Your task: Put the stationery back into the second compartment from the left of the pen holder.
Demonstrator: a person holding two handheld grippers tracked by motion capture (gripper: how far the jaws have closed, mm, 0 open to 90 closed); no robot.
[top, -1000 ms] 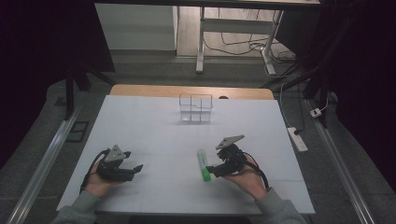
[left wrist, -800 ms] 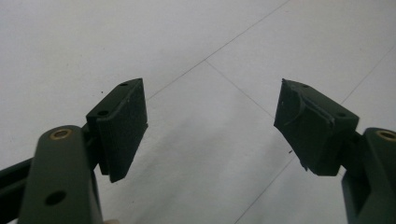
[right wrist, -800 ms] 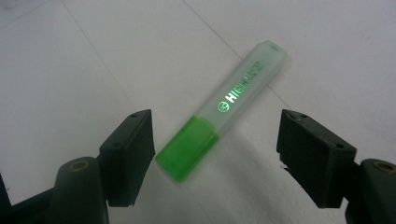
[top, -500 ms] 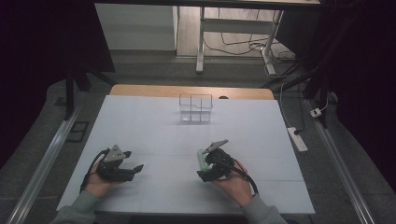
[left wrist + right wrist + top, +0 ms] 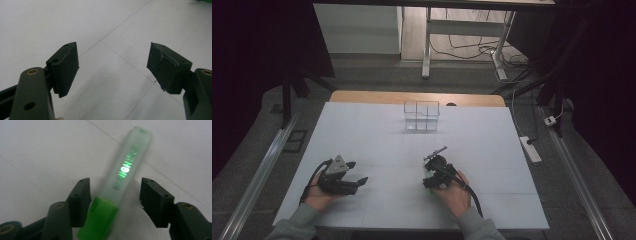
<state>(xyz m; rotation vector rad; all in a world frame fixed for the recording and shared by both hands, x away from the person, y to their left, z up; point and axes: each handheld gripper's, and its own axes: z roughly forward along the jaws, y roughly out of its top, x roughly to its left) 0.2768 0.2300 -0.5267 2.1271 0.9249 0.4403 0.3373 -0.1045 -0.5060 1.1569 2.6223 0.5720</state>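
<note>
Right gripper (image 5: 113,202) now over highlighter (image 5: 120,187), jaws closing, gap remaining; grasp imminent. Left gripper (image 5: 113,67) apart, idle.

The left gripper (image 5: 357,172) rests low in the left hand (image 5: 319,192), jaws wide apart. The right gripper (image 5: 430,175) tips down in the right hand (image 5: 453,192), its jaws have just been closing but are not yet shut.

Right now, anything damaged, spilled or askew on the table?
Nothing spilled. One flaw: the left gripper has a chipped, peeling pad. The green highlighter lies between the right gripper jaws, which have just been closing, not yet clamped.
</note>
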